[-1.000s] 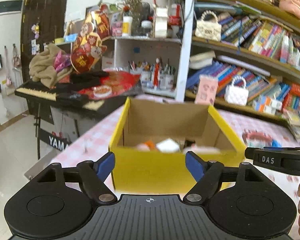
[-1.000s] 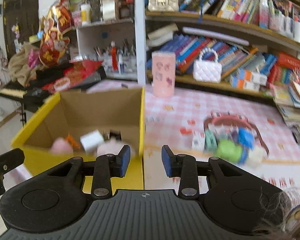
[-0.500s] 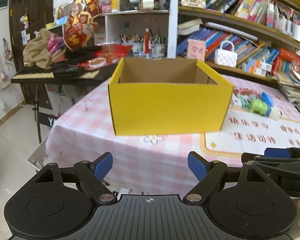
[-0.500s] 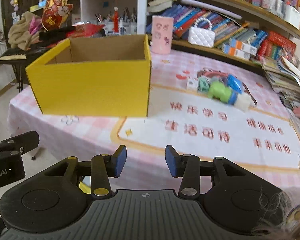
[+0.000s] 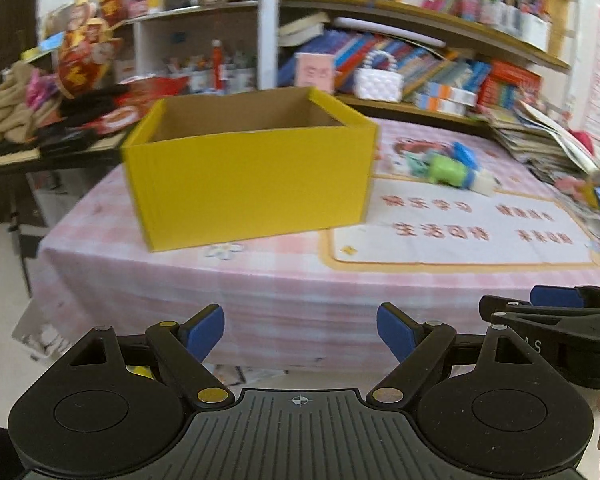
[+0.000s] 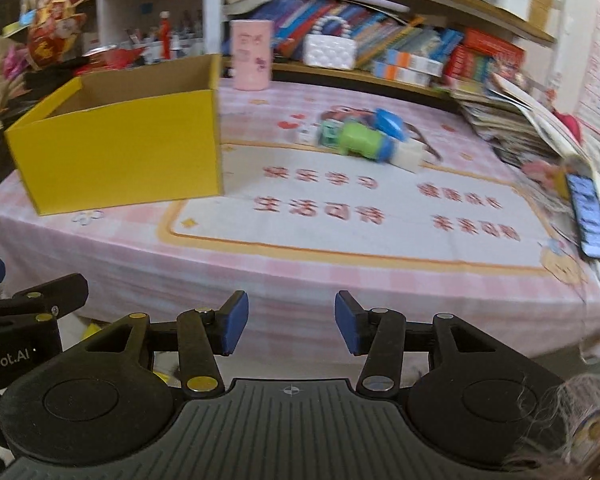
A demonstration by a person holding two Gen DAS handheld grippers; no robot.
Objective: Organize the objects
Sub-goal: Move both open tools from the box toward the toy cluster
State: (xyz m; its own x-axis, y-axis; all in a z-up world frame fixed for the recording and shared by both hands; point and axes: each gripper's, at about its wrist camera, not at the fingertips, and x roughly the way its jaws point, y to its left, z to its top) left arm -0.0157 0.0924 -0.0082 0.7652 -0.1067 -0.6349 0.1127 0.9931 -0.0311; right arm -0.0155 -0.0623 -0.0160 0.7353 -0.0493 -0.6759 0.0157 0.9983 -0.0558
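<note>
The table [image 6: 260,272] took up most of the room in front of me, draped in a soft pink checked cloth that hung over the near edge, with a smooth printed mat [image 6: 360,216] laid flat on top, probably to give a clean working patch. On the left end stood the yellow box [image 5: 248,184], stiff corrugated cardboard, square-cornered and open-topped, set there, I'd guess, as the bin for tidying; from this low angle I couldn't see inside it. Well to its right, at the mat's far edge, lay the little toys [image 6: 364,140] in a loose heap: hard glossy plastic, a rounded green piece, blue ones, a pale block. Those looked like what remained to be sorted.

Both tools hung off the near edge, away from everything. The left gripper [image 5: 300,332] stood wide apart and empty. The right gripper [image 6: 292,322] had just been opening, its blue pads [image 6: 236,326] part-spread with nothing between them.
</note>
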